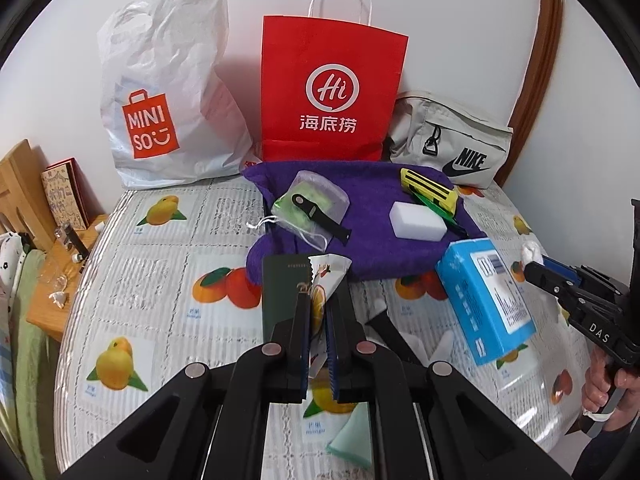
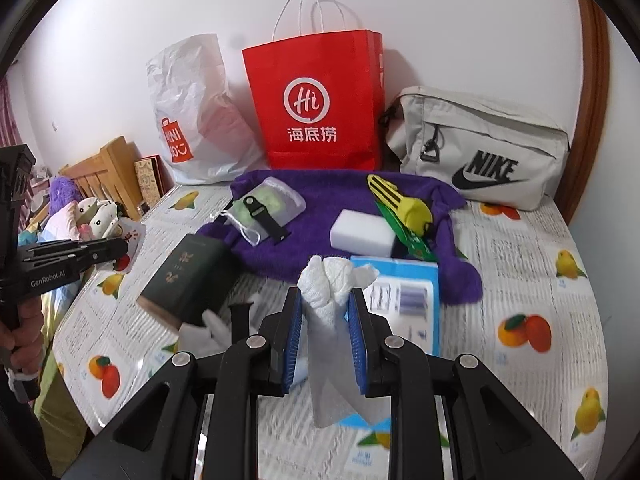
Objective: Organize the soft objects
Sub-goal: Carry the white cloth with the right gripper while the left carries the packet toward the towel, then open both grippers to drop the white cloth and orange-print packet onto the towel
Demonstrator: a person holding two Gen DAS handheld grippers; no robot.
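We count three bags along the wall: one crinkled white plastic bag (image 1: 168,92), one stiff red paper bag (image 1: 332,88), one beige fabric pouch (image 1: 448,136). Before them lies one fuzzy purple towel (image 1: 372,240) carrying one white foam block (image 1: 418,220). Our left gripper (image 1: 318,320) pinches a glossy printed sachet (image 1: 326,280) above the tablecloth. Our right gripper (image 2: 325,308) clamps one crumpled white tissue (image 2: 330,284), raised above one blue box (image 2: 404,300).
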